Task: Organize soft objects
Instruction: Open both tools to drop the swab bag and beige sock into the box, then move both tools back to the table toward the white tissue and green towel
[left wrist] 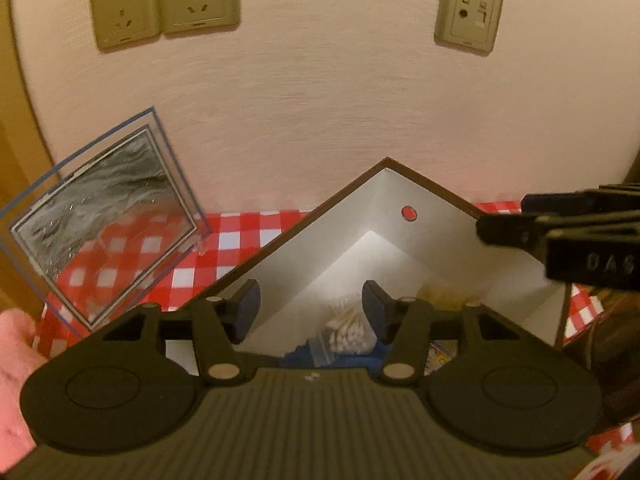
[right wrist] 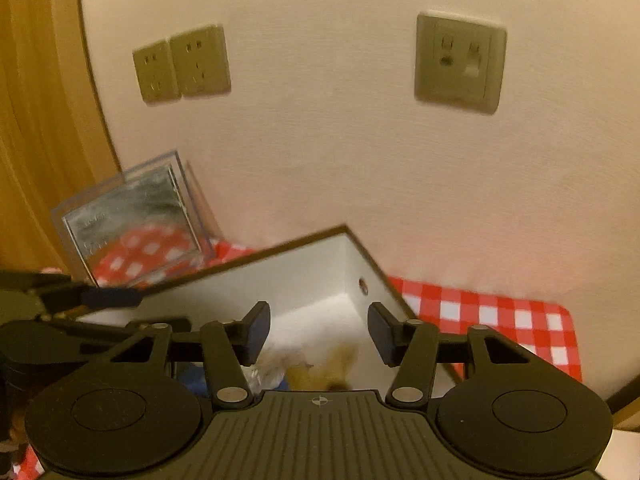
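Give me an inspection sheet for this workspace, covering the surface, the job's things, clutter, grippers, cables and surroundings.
Surface: red and white checked cloth over the table.
Job's things: open box with white inside walls; inside it a bag of cotton swabs, something blue and a blurred tan item.
Clutter: clear plastic case tilted at the left, beside the box.
Grippers: left hand-held gripper open over the box, nothing between its pads; right hand-held gripper open over the box, also holding nothing.
Cables: nothing seen.
Surroundings: pale wall with a double outlet and a single socket plate; wooden panel at the left.
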